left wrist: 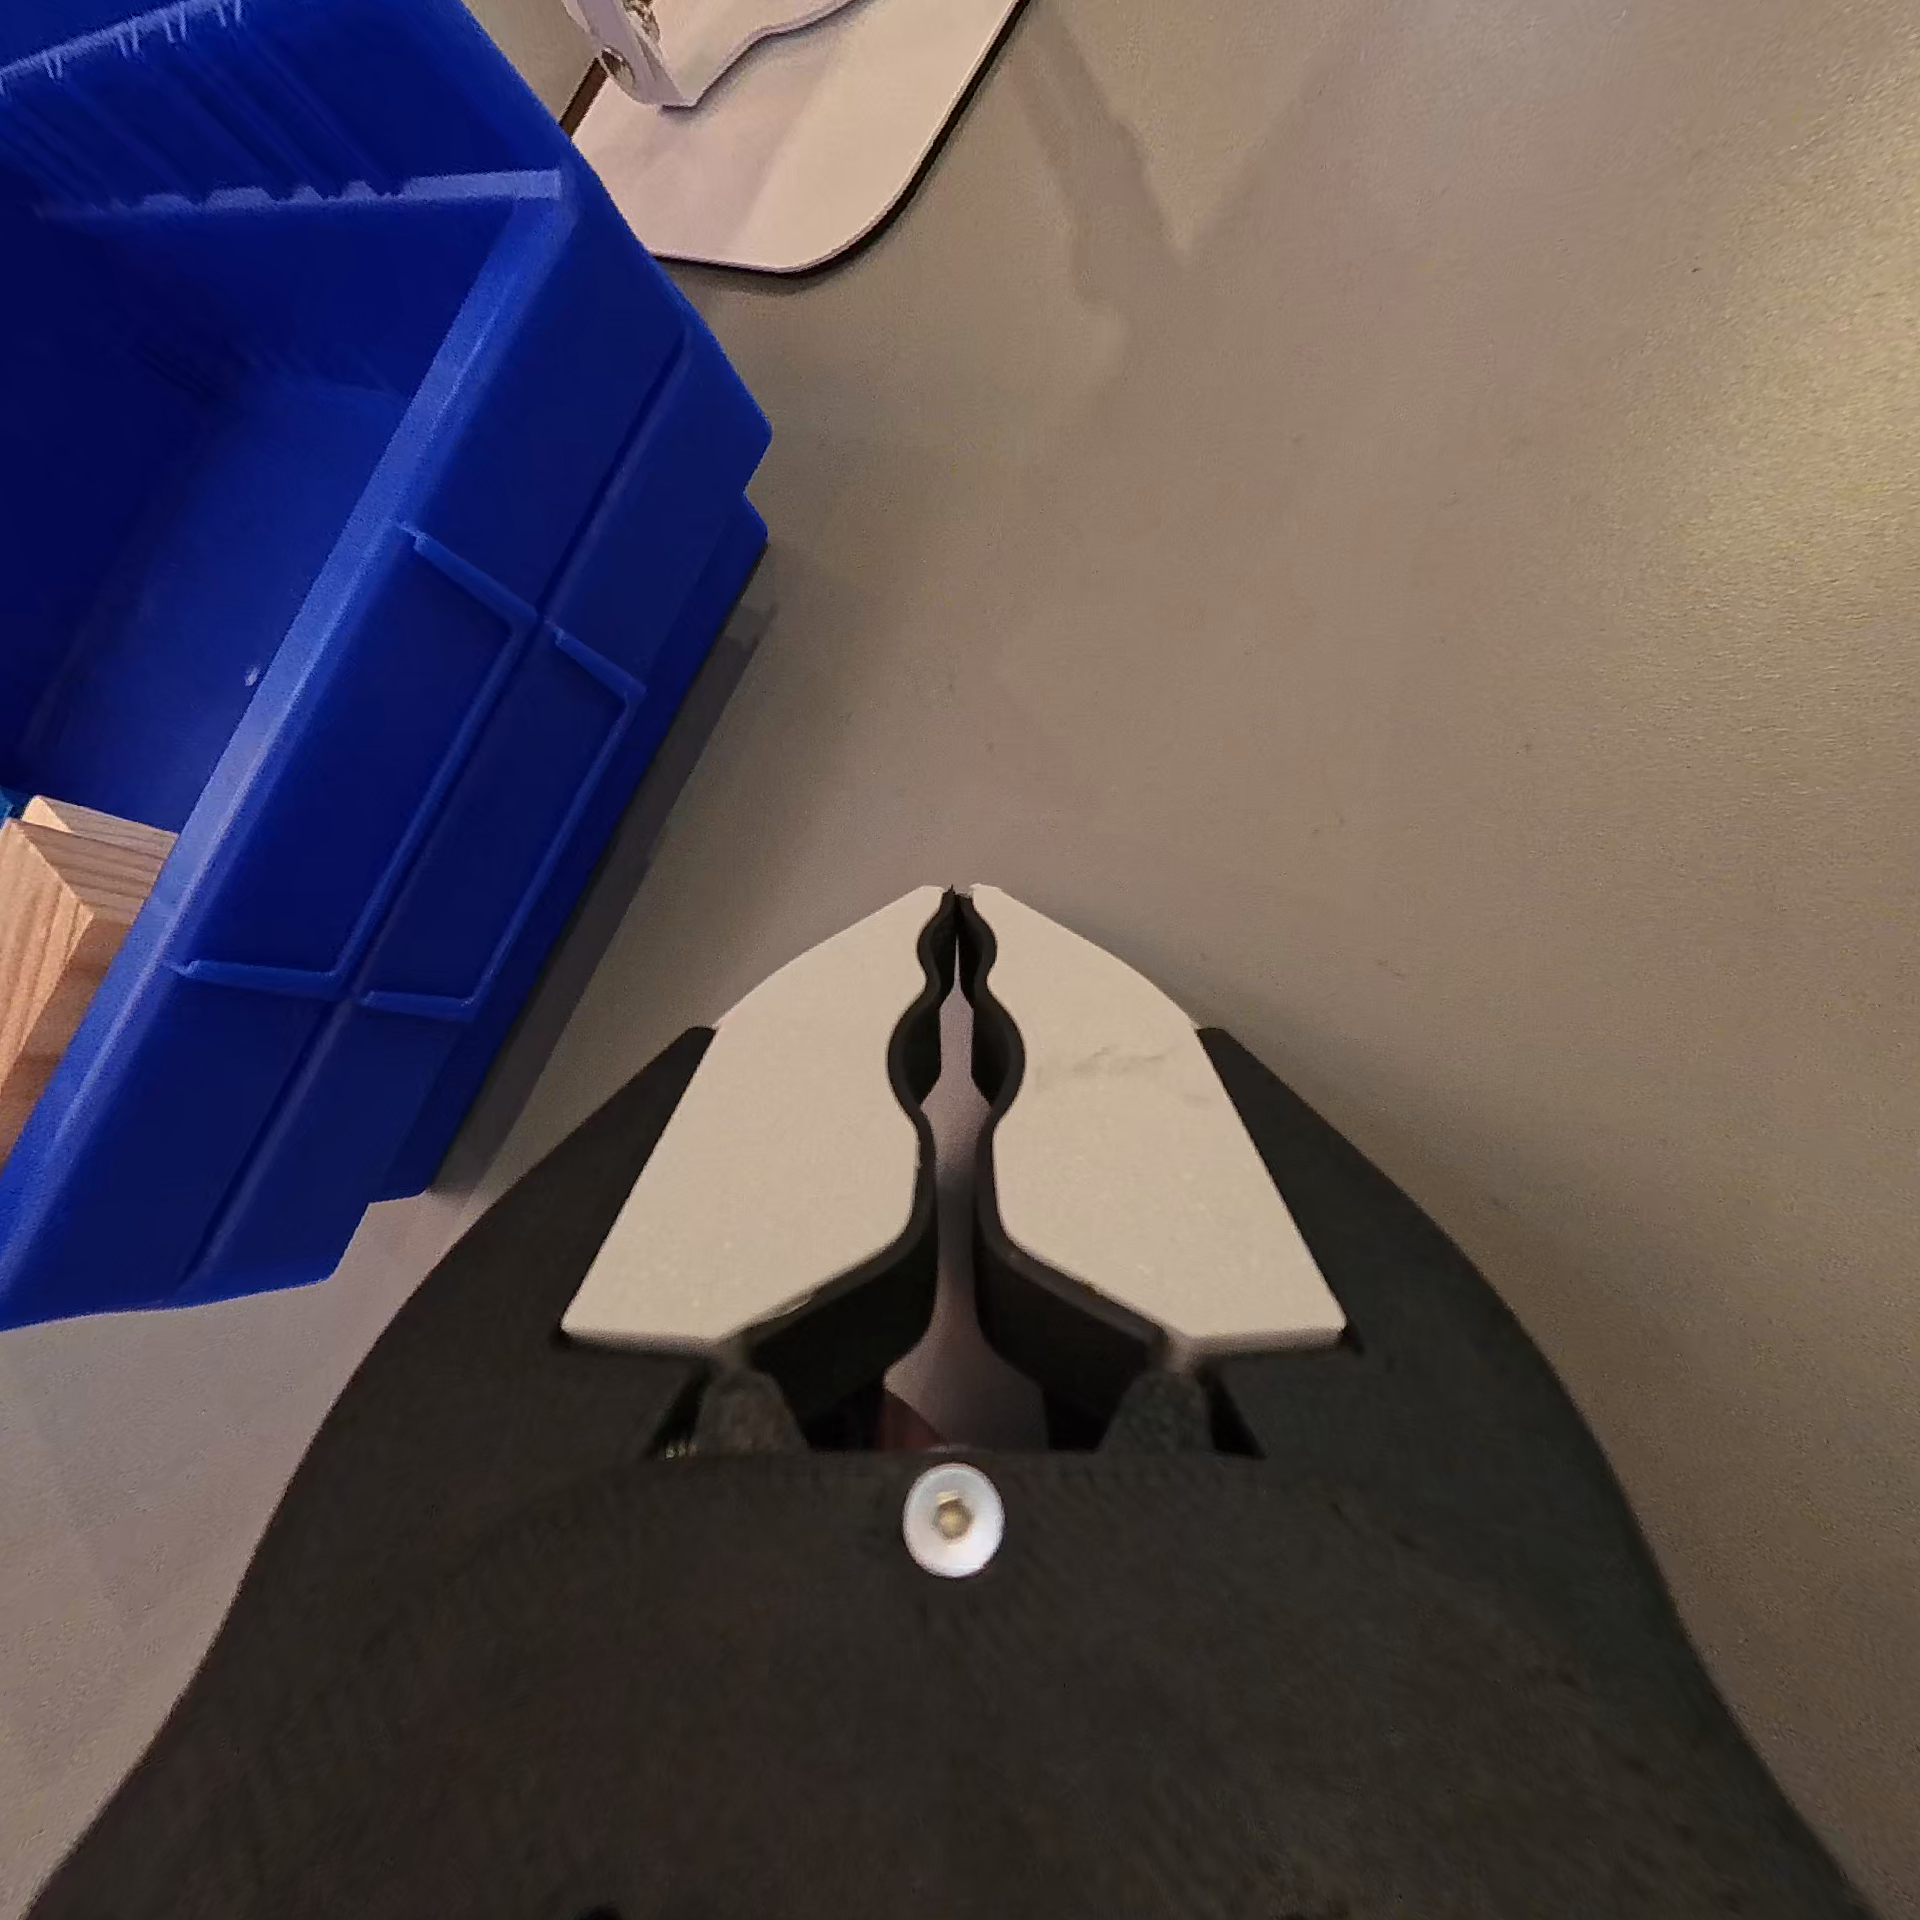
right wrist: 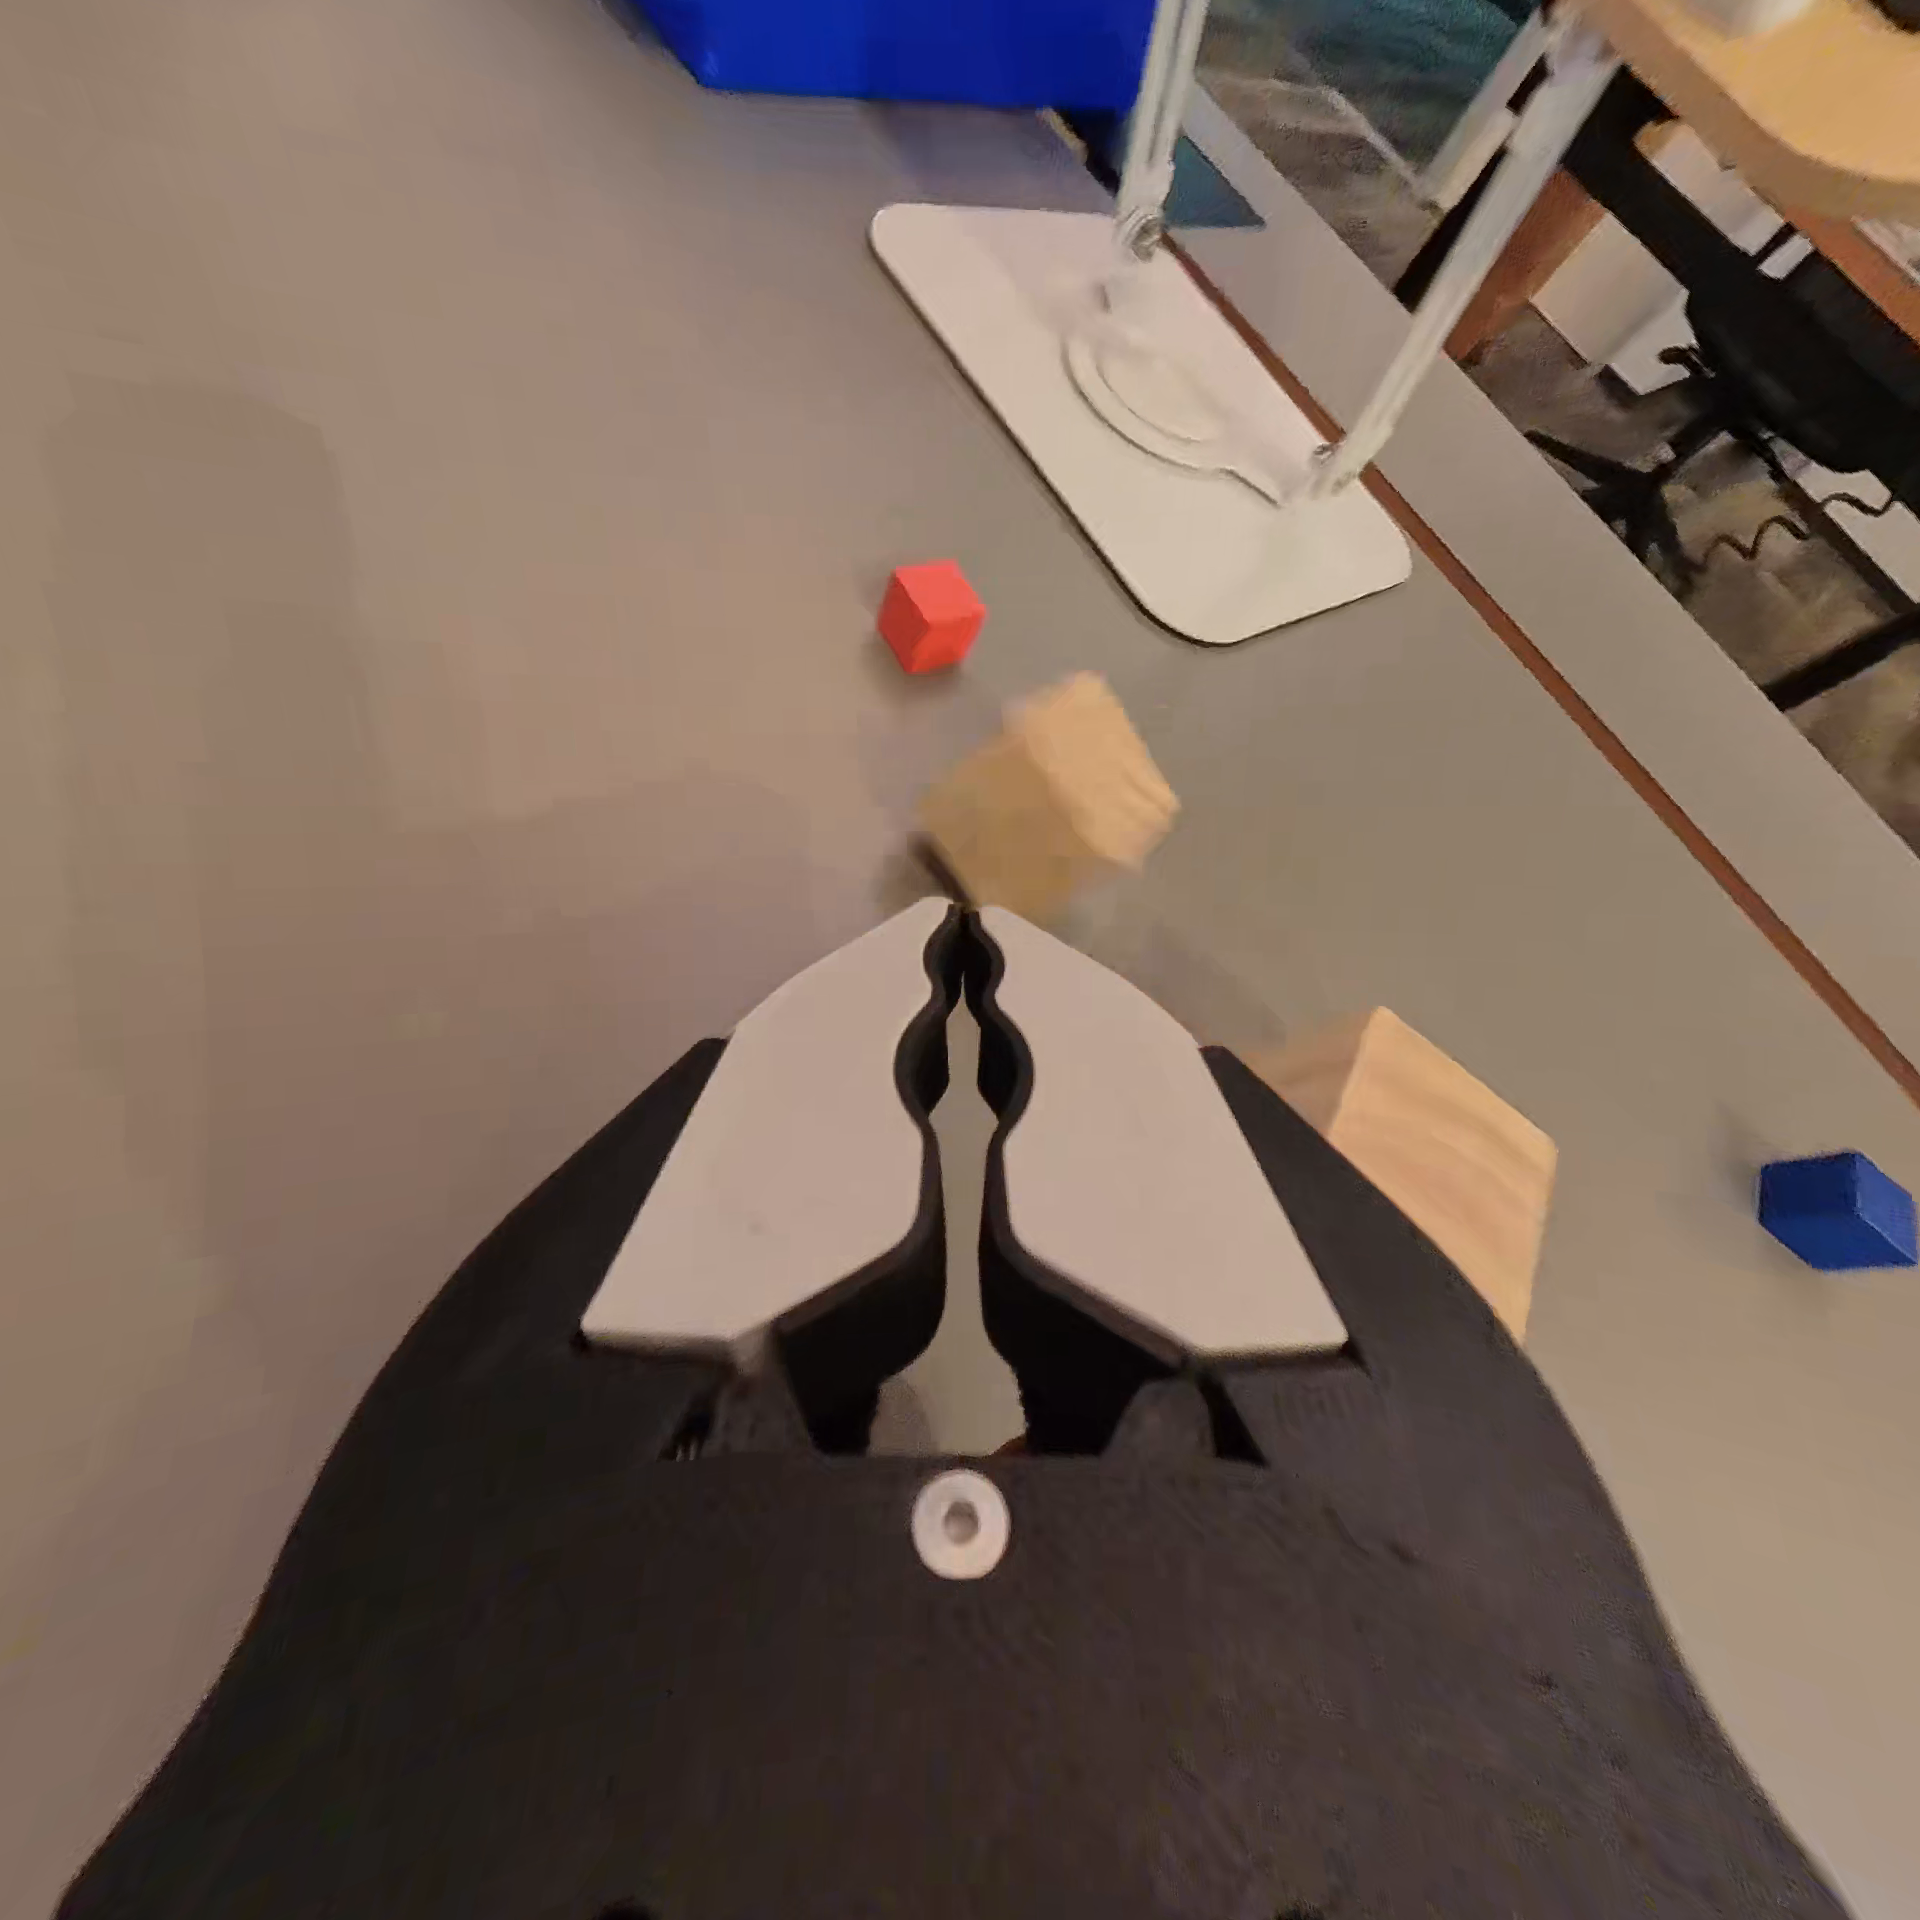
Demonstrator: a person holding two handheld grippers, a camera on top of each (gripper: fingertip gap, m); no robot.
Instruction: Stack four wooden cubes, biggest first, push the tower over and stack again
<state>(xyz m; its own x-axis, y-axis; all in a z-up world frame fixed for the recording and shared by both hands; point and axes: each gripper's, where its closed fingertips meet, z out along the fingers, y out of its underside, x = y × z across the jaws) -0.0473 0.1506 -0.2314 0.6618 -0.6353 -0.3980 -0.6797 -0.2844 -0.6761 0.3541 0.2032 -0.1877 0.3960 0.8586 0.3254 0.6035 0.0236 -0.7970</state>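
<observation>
In the right wrist view, four cubes lie scattered on the grey table. A small red cube sits farthest off. A plain wooden cube just beyond my right gripper is blurred and tilted on an edge. A larger plain wooden cube sits to the right, partly behind the gripper body. A blue cube lies at the far right. The right gripper is shut and empty, its tips close to the blurred cube. In the left wrist view, my left gripper is shut and empty over bare table.
A blue plastic bin stands left of the left gripper, with a pale wooden block inside it. A white lamp base with a clear arm stands near the table's right edge. The blue bin also shows far off. The grippers' ends are close to 40 cm from one another. My right tips are roughly 30 cm from the blue cube.
</observation>
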